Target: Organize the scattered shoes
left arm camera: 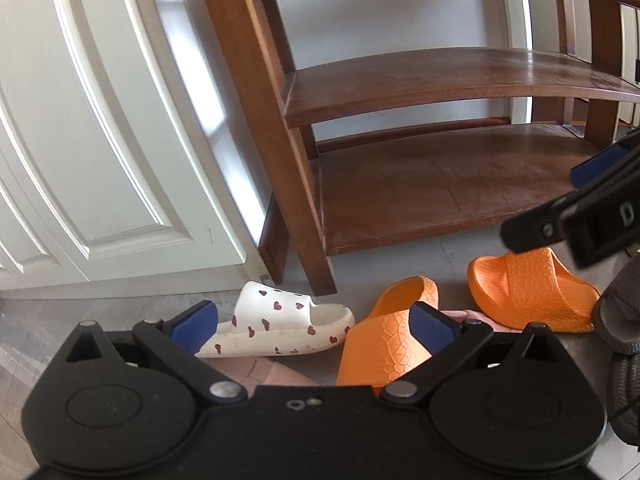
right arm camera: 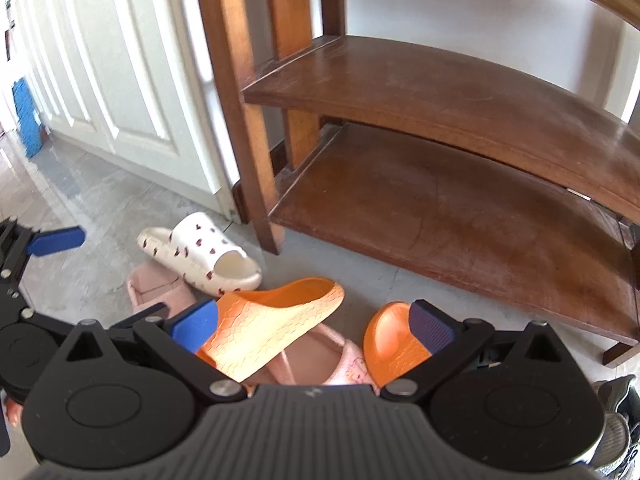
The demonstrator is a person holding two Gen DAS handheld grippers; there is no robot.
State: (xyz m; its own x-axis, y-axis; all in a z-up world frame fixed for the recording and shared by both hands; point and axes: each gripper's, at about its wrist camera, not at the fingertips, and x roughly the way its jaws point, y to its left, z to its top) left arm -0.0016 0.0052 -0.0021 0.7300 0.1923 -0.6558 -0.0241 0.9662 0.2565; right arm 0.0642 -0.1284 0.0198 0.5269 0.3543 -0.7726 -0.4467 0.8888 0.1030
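Note:
Several slippers lie scattered on the grey floor in front of a wooden shoe rack [left arm camera: 440, 184]. My left gripper [left arm camera: 314, 330] hangs open above a white slipper with red hearts [left arm camera: 288, 320] and an orange slipper [left arm camera: 388, 336] tipped on its side; nothing is between its fingers. A second orange slipper [left arm camera: 532, 292] sits upright to the right. My right gripper [right arm camera: 315, 326] is open and empty over the tipped orange slipper [right arm camera: 272, 320], a pink slipper [right arm camera: 320, 356] under it and the other orange slipper [right arm camera: 388, 344]. The white slipper [right arm camera: 200, 256] lies further left.
The rack's lower shelf [right arm camera: 440, 208] and middle shelf [right arm camera: 440, 92] are bare. A white panelled door [left arm camera: 100, 140] stands left of the rack. A second pink slipper [right arm camera: 156, 292] lies at the left. Dark shoes [left arm camera: 624, 320] sit at the right edge.

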